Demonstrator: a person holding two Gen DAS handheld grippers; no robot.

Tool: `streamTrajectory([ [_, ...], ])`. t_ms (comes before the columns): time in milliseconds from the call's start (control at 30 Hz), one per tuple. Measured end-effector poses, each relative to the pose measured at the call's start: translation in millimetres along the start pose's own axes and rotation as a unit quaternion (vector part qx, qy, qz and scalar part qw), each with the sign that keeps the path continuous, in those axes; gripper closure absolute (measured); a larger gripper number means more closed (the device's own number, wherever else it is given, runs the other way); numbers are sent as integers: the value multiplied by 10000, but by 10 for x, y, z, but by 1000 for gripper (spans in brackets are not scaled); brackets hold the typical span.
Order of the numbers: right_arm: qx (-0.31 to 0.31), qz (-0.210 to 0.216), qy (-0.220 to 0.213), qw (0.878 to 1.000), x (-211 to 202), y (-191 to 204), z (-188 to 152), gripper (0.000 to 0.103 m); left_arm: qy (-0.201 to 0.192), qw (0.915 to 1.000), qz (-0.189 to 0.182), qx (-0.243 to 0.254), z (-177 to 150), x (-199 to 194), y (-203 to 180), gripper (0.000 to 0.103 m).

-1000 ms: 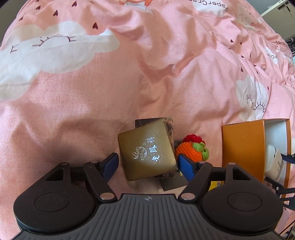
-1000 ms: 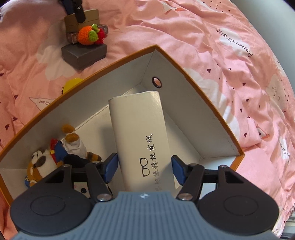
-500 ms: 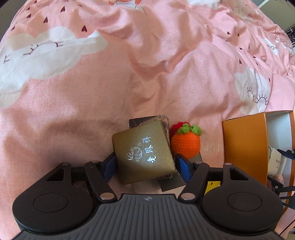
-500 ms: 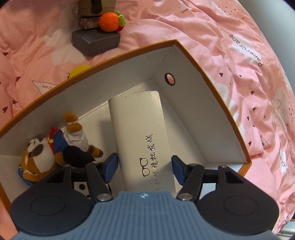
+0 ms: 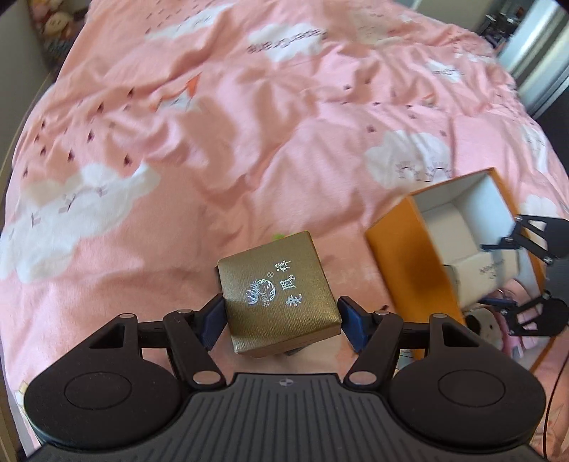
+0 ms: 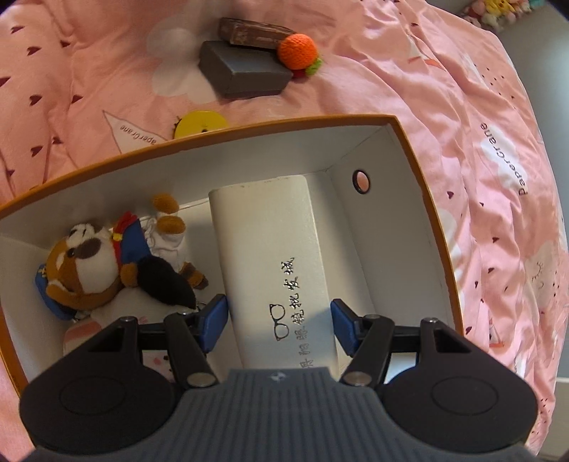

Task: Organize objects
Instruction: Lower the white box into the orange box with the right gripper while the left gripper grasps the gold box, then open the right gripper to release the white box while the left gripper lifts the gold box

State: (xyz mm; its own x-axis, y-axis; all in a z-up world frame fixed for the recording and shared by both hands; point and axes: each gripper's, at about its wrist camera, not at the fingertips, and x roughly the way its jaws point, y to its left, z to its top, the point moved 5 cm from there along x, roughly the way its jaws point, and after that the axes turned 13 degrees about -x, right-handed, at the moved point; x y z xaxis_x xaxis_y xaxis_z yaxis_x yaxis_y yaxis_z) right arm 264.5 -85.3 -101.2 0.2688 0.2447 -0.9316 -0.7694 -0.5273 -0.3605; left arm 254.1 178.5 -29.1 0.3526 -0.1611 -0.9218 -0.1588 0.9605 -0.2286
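My left gripper (image 5: pixel 281 321) is shut on a gold square box (image 5: pixel 277 293) with silver characters and holds it above the pink bedspread. The orange storage box (image 5: pixel 402 256) with white inside stands to its right. My right gripper (image 6: pixel 279 325) is shut on a white glasses case (image 6: pixel 274 263) and holds it inside the orange box (image 6: pixel 423 184). A plush dog toy (image 6: pixel 103 266) lies in the box at the left. The right gripper also shows in the left wrist view (image 5: pixel 530 277) over the box.
On the bedspread beyond the box lie a grey box (image 6: pixel 245 71), a brown box (image 6: pixel 252 33) on top of it, a crocheted orange (image 6: pixel 297 51) and a yellow disc (image 6: pixel 201 122). Pink wrinkled bedding (image 5: pixel 213 124) spreads all around.
My left gripper closed on the gold box and lifted it off the stack, swinging toward the orange box. The crocheted orange shifted. The right gripper with the glasses case sank a little into the box.
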Motion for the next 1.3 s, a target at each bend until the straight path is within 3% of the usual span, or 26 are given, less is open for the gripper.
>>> streamTrajectory([
  [200,-351,35,142,9993,99,38,-46,39,-325,9966,-258,713,-83,-158,-509,26],
  [367,-601,169,71,9980,175,82,-98,39,-354,9922,-458,1106,-151,-196,-845,26],
  [533,-591,435,288,9969,370,67,-199,39,-301,9879,-597,1396,-180,-130,-1149,26],
  [700,-543,729,273,9955,518,86,-307,38,-220,9806,-687,1822,-221,-17,-1464,26],
  [867,-350,968,309,9942,613,91,-351,37,-78,9682,-504,2450,-280,159,-1755,26],
  [1000,-92,927,290,9952,571,50,-431,35,71,9500,-317,3105,-374,302,-1936,26],
  [1133,402,743,-61,9964,353,-44,-501,38,183,9283,-65,3713,-453,451,-2065,26],
  [1200,762,603,-235,9950,251,-114,-518,41,239,9147,-27,4035,-508,507,-2138,26],
  [1300,1221,267,-506,9909,127,-216,-520,53,401,8861,302,4608,-609,589,-2226,26],
])
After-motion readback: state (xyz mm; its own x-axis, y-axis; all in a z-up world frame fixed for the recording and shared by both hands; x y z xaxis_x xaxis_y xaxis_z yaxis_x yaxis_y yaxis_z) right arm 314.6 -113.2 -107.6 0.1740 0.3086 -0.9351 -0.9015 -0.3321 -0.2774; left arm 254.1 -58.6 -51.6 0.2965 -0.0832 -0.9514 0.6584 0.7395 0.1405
